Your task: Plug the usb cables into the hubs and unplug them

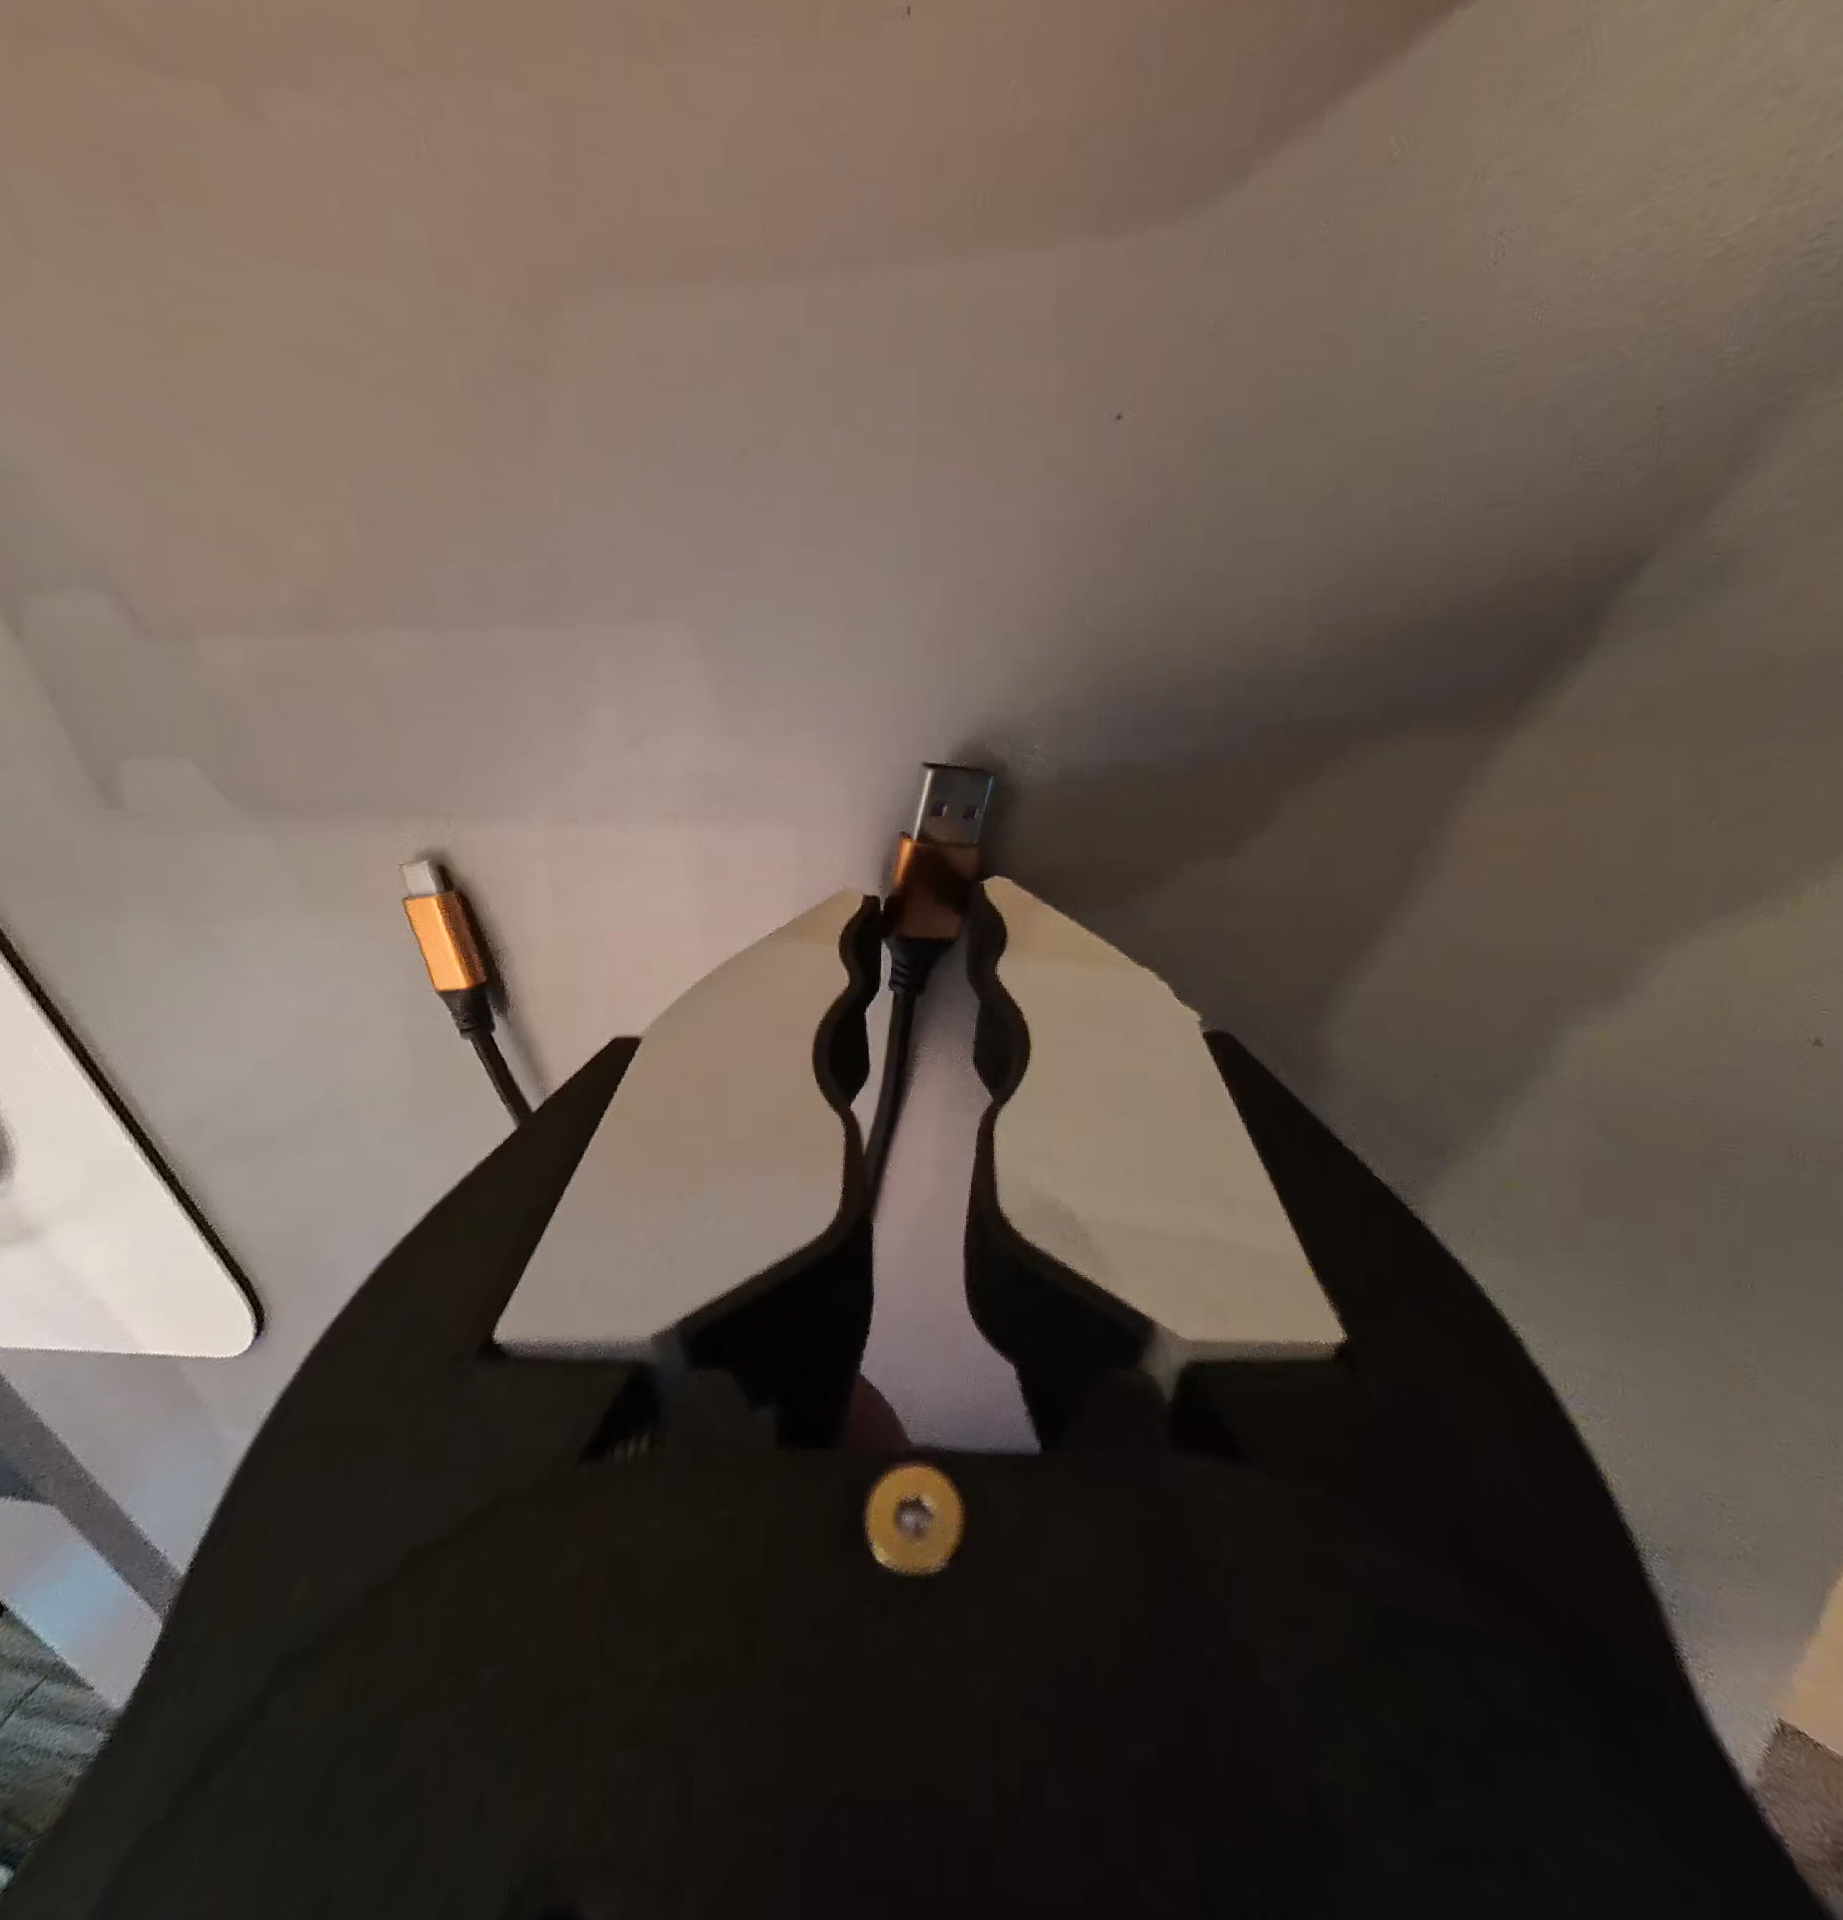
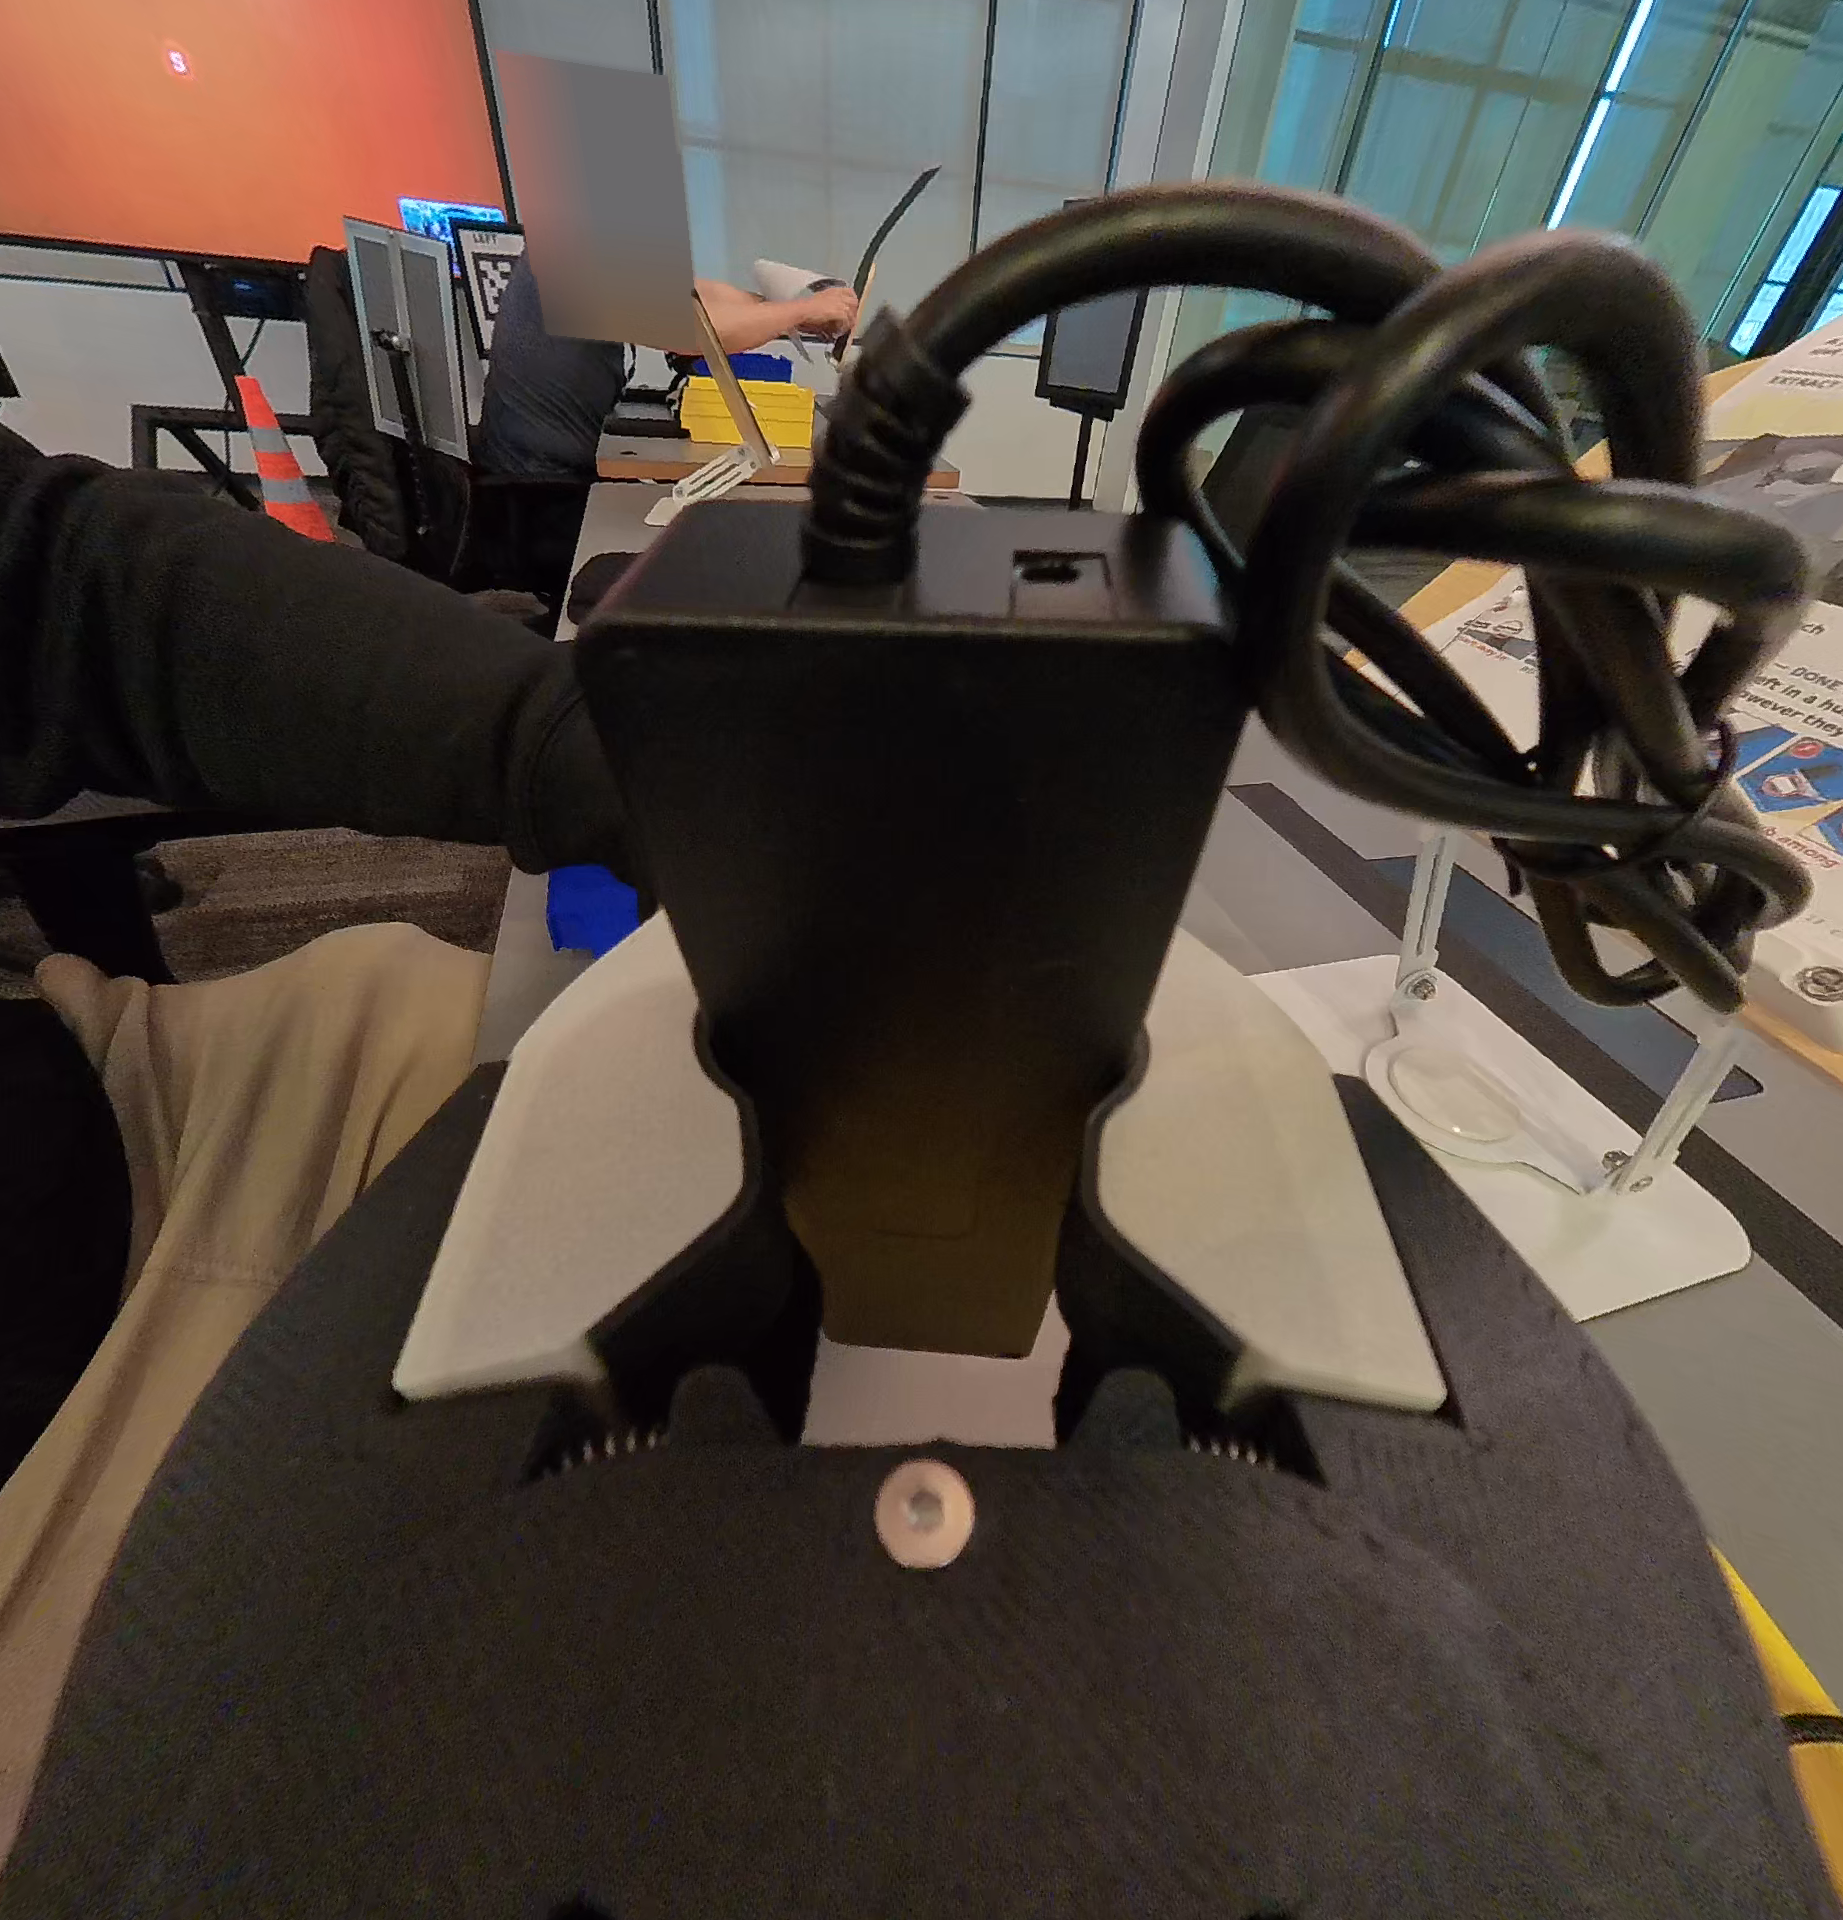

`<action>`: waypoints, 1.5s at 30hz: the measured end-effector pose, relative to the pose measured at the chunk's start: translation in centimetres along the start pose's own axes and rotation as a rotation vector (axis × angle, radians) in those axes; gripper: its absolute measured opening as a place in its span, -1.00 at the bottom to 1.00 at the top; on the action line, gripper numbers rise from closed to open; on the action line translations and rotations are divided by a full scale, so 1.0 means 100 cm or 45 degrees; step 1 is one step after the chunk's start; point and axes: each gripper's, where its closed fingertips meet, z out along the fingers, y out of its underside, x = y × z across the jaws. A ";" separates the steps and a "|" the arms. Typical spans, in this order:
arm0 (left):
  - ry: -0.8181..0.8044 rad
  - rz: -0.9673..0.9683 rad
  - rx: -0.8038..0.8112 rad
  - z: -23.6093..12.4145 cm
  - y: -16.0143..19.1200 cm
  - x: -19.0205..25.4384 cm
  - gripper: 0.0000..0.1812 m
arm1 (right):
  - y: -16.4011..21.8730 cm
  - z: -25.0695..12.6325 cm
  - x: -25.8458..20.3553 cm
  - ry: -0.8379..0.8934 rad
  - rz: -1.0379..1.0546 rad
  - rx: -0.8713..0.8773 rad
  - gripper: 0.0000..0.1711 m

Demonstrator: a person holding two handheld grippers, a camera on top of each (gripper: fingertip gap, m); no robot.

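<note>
Left wrist view only: left gripper (image 1: 923, 891) pinches a USB-A plug (image 1: 936, 854) by its orange collar, metal end poking out past the fingertips, black cord trailing back btwn the fingers. Plug tip sits close to the pale tabletop (image 1: 688, 520); can't tell if touching. To the left, apart from the gripper, a 2nd orange-collared connector (image 1: 441, 931) lies on the table w/ its black cord running under the left finger. At far left edge, a white plate w/ dark rim (image 1: 86, 1195), blurred.

Right wrist view only: right gripper (image 2: 922, 1029) clamps a black hub (image 2: 906, 810), held up off the table, long axis pointing away from the camera. Hub's own thick black cable (image 2: 1468, 582) leaves the far end thru a ribbed strain relief and hangs in a tangled bundle at right. One small port opening (image 2: 1052, 569) shows on that far end, nothing in it. The hub blocks most of the middle of the view.

Around: a black sleeve (image 2: 221, 644) crosses from the left, beige trousers (image 2: 242, 1122) below it. White stand w/ clear bracket (image 2: 1561, 1174) on the table at right, printed instruction sheets (image 2: 1790, 665) behind the cable bundle, partly hidden. Background: big orange screen (image 2: 221, 114), traffic cone (image 2: 278, 457), yellow bins (image 2: 740, 410), another person at a far desk.

No brand visible on hub or plugs.
</note>
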 end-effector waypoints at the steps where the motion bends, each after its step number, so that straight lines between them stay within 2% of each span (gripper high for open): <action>1: -0.003 -0.011 0.002 0.000 0.000 0.000 -0.83 | 0.000 0.000 0.000 0.000 0.002 0.002 -0.25; 4: -0.090 -0.030 0.012 -0.003 -0.001 -0.010 -0.83 | 0.001 -0.001 0.001 0.001 0.007 0.002 -0.25; 6: -0.107 -0.069 0.076 -0.009 -0.005 -0.014 -0.84 | 0.001 -0.001 0.002 0.005 0.006 0.003 -0.25; 10: -0.269 -0.160 0.214 -0.031 -0.008 -0.036 -0.84 | -0.001 -0.004 0.004 0.018 0.006 0.017 -0.25; 13: -0.542 -0.264 0.260 -0.054 -0.001 -0.064 -0.84 | -0.001 -0.005 0.006 0.022 0.011 0.023 -0.25; 15: -0.832 -0.285 0.257 -0.075 0.005 -0.086 -0.84 | -0.001 -0.005 0.006 0.019 0.019 0.026 -0.25; 19: -1.359 -0.158 0.171 -0.118 0.002 -0.100 -0.84 | 0.000 -0.003 0.004 0.017 0.011 0.017 -0.25; 23: -1.460 -0.254 0.439 -0.151 -0.013 -0.094 -0.84 | -0.002 -0.003 0.004 0.023 0.006 0.023 -0.25; 26: -1.395 -0.368 0.761 -0.187 -0.024 -0.090 -0.84 | -0.004 -0.005 0.005 0.029 0.005 0.036 -0.25; 28: -1.275 -0.490 1.002 -0.215 -0.028 -0.088 -0.84 | -0.007 -0.007 0.005 0.034 0.005 0.047 -0.25; 31: -0.923 -0.609 1.439 -0.254 -0.040 -0.076 -0.84 | -0.010 -0.010 0.006 0.035 0.006 0.065 -0.25; 33: -0.590 -0.693 1.755 -0.276 -0.046 -0.064 -0.84 | -0.012 -0.011 0.006 0.035 0.005 0.073 -0.25; 35: -0.432 -0.832 1.888 -0.275 -0.040 -0.068 -0.84 | -0.014 -0.012 0.005 0.034 0.005 0.081 -0.25; 38: -0.053 -0.942 1.845 -0.229 -0.052 -0.059 -0.85 | -0.016 -0.013 0.004 0.029 0.004 0.086 -0.25; 42: 0.133 -1.039 1.697 -0.160 -0.069 -0.050 -0.84 | -0.015 -0.010 0.002 0.020 0.005 0.078 -0.25; 45: 0.160 -1.113 1.603 -0.124 -0.070 -0.053 -0.84 | -0.014 -0.010 0.002 0.016 0.007 0.075 -0.25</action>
